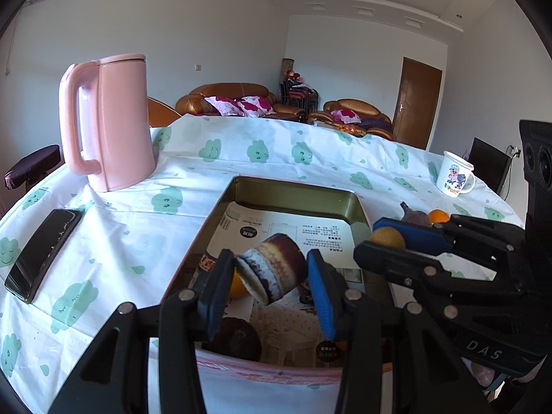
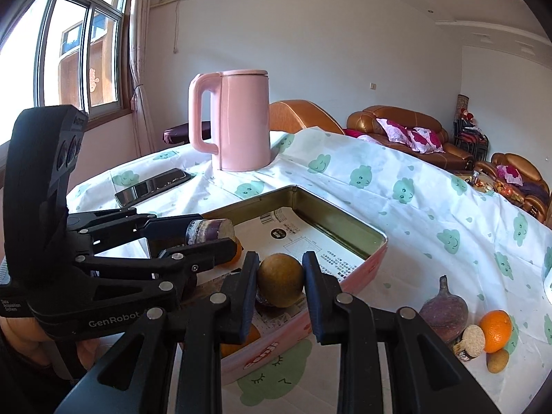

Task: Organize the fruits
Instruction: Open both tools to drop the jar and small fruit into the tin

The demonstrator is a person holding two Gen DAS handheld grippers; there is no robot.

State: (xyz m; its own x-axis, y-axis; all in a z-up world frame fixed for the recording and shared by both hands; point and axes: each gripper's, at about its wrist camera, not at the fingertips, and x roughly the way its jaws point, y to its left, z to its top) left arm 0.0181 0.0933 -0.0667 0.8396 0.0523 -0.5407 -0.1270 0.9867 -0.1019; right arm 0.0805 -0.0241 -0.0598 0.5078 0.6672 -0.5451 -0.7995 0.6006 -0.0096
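Left to right. Pink kettle (image 2: 238, 120) stands near the far left edge of the table (image 2: 414, 207), phone (image 2: 153, 186) flat just in front of it toward the left edge. Neither is in the way.

Left gripper (image 1: 270, 269) is closed on a dark purple-brown cut piece of fruit (image 1: 272, 269), pale cut face showing, tilted on its side. In the right wrist view it hangs over the tin's left rim. Jaws nearly closed, both blue pads pressed on the piece. It sits above the paper liner, not touching it as far as I can tell.

The pink tin tray (image 2: 376, 238) is mid-table, lined with printed paper. An orange fruit and a dark round fruit already lie at its near end, partly hidden by the fingers.

Right gripper (image 2: 280, 284) is clamped on a round yellow-brown fruit (image 2: 280, 284), jaws as tight as they go, over the tray's near right corner.

Past the tray's right side, near the table's near right edge: a purple bulb-shaped fruit (image 2: 443, 314), an orange (image 2: 496, 329), a small cut piece (image 2: 469, 343), a small yellow fruit (image 2: 498, 360). Mug (image 1: 453, 174) sits at the far right edge.

Judgement: both loads look ready to place. Lower each until it rests on the liner before letting go. Drop the round one into open liner away from the rim so it won't roll out. Keep the two grippers apart, they're close. Set the cut piece clear of the fruit already inside.
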